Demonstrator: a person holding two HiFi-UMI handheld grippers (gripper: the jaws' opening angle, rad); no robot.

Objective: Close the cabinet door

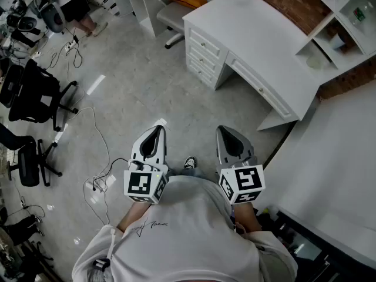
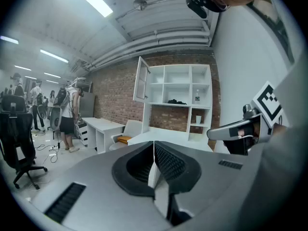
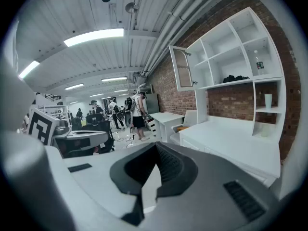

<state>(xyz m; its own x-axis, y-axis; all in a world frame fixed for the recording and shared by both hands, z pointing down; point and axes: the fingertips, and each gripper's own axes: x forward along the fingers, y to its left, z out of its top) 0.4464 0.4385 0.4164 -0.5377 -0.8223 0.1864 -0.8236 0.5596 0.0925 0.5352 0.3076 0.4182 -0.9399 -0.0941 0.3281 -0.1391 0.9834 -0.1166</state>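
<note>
Two grippers are out in front of you, both empty; far left, black office chairs point(image 1: 36, 96) stand on the grey floor point(image 1: 141, 81); your left gripper point(image 1: 157, 129) is held over that floor, its fingers point(image 2: 168, 163) closed tip to tip on nothing; your right gripper point(image 1: 224, 129) sits just beside it at the same level, fingers point(image 3: 169, 165) likewise pressed together with nothing between; marker cubes point(image 1: 144, 185) face back toward your chest; ahead and right, a white bench point(image 1: 264, 40) with drawers point(image 1: 202, 54) stands by the brick wall point(image 2: 115, 95); a white shelf unit point(image 2: 178, 95) rises over the bench; the cabinet door point(image 2: 140, 80) hangs at the unit's upper left compartment, swung wide open, well apart from both grippers; a bottle point(image 2: 197, 96) stands on a shelf to the door's right
</note>
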